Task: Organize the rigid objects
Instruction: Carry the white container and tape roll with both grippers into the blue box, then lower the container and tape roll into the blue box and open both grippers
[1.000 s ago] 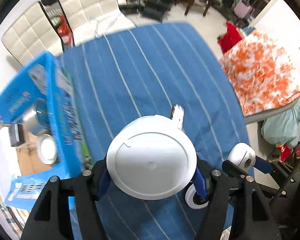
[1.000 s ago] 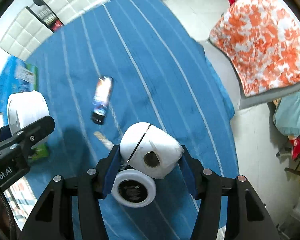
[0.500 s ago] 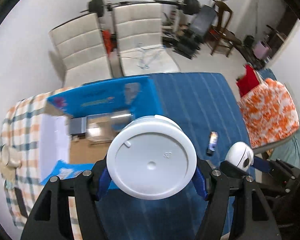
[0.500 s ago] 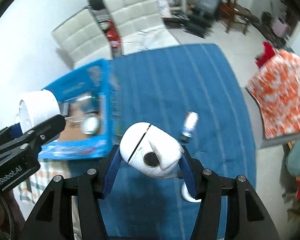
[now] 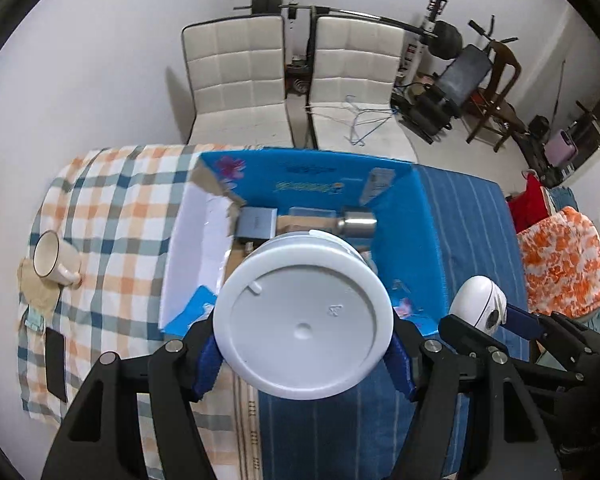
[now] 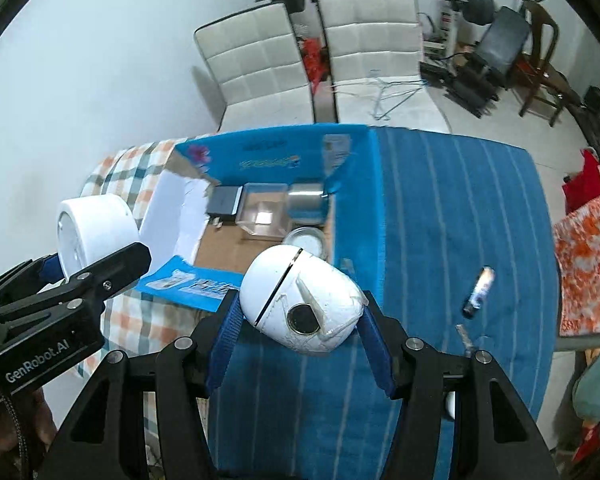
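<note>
— Round white plastic tub [image 5: 303, 322], flat base facing us, pinched between the left gripper [image 5: 303, 354] jaws above the open blue cardboard box [image 5: 428, 240].
— And the right gripper [image 6: 300, 334]?
— Clamped on a white egg-shaped camera [image 6: 300, 300]. "GenRobot.AI" reads on the other tool.
— Around?
— Steel cup [image 5: 358, 222] inside; small dark bottle [image 6: 478, 292] on the striped blue cloth [image 6: 440, 208], right.

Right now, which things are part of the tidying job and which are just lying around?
Part of the job:
- white round tub in the left tool
- white egg-shaped camera in the right tool
- blue box
- small tube on the blue cloth

Lying about:
- mug
- dark phone
- white chairs
- exercise gear
</note>
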